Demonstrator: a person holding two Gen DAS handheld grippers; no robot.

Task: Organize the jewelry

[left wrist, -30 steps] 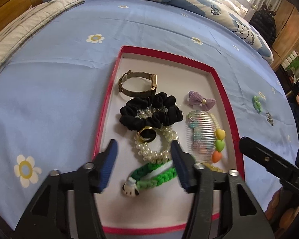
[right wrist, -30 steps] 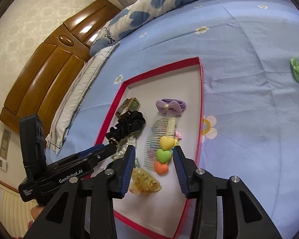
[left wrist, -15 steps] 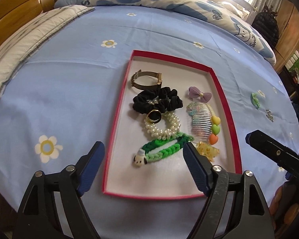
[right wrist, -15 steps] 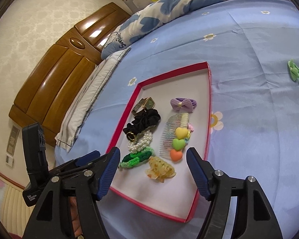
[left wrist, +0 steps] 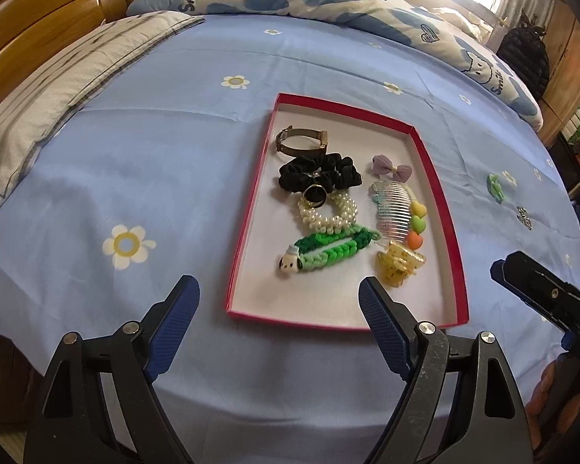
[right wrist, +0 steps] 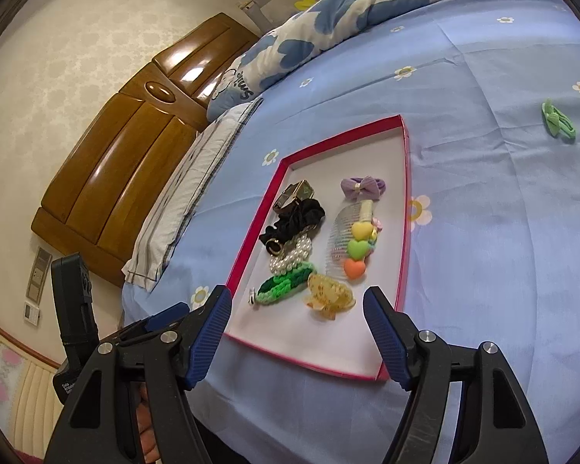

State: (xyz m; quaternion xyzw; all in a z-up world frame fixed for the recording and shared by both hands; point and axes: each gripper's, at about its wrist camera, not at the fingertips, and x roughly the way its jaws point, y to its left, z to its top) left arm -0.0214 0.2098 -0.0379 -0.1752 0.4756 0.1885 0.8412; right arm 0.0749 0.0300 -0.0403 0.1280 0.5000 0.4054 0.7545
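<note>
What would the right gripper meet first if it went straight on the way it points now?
Probably the yellow claw clip at the near end of the red tray. The right gripper is open and empty, and the clip sits between its fingers' lines, though depth is unclear.

A tray (left wrist: 440,208) lies on the bed (left wrist: 166,162). In its left column, far to near: watch (left wrist: 301,143), scrunchie (left wrist: 321,172), pearl band (left wrist: 328,216), braid (left wrist: 324,249). Right column: bow (left wrist: 391,168), comb (left wrist: 392,210), claw clip (left wrist: 400,263). Right of the tray lie a clip (left wrist: 495,187) and, perhaps, a brooch (left wrist: 524,217).
</note>
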